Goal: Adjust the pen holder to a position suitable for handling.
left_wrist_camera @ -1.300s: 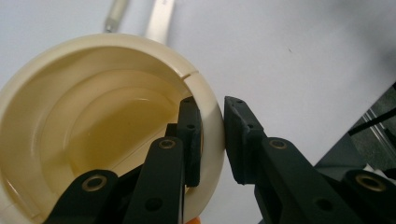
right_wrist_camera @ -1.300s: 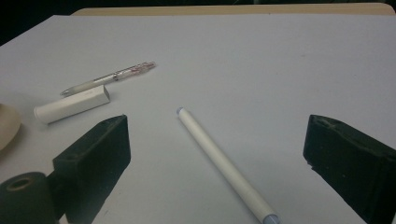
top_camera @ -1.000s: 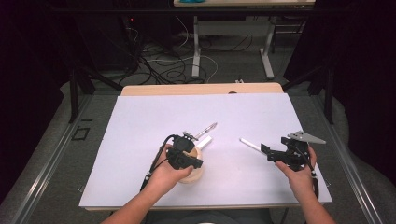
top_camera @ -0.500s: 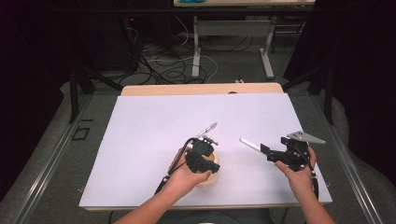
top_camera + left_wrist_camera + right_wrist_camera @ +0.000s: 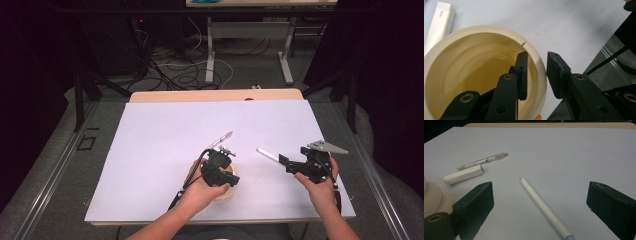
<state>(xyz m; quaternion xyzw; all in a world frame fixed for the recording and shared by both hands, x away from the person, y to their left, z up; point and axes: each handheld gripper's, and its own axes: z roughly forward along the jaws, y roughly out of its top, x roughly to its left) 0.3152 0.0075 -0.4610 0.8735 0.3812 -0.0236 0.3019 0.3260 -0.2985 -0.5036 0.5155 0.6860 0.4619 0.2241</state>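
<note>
A cream round cup (image 5: pixel 229 191) stands on the white sheet near the front, under the person's left hand. My left gripper (image 5: pixel 224 176) points down over it. In the left gripper view one jaw is inside the cup (image 5: pixel 474 52) and the other outside, with the wall between them; my left gripper (image 5: pixel 537 56) has just been opening and no longer squeezes the wall. My right gripper (image 5: pixel 290 159) stands wide open at the right. A white pen (image 5: pixel 544 207) lies flat between its jaws, untouched, also visible as the white pen (image 5: pixel 267 155) in the high view.
A clear pen (image 5: pixel 484 160) and a short white cap (image 5: pixel 464 176) lie beyond the cup; the cap (image 5: pixel 439 25) sits just past its rim. The white sheet (image 5: pixel 150 150) covers a wooden table (image 5: pixel 215 95). The table's right edge is close to my right hand.
The left hand and the cup moved to the right across the sheet, then stopped. The right hand and the white pen have not moved.
</note>
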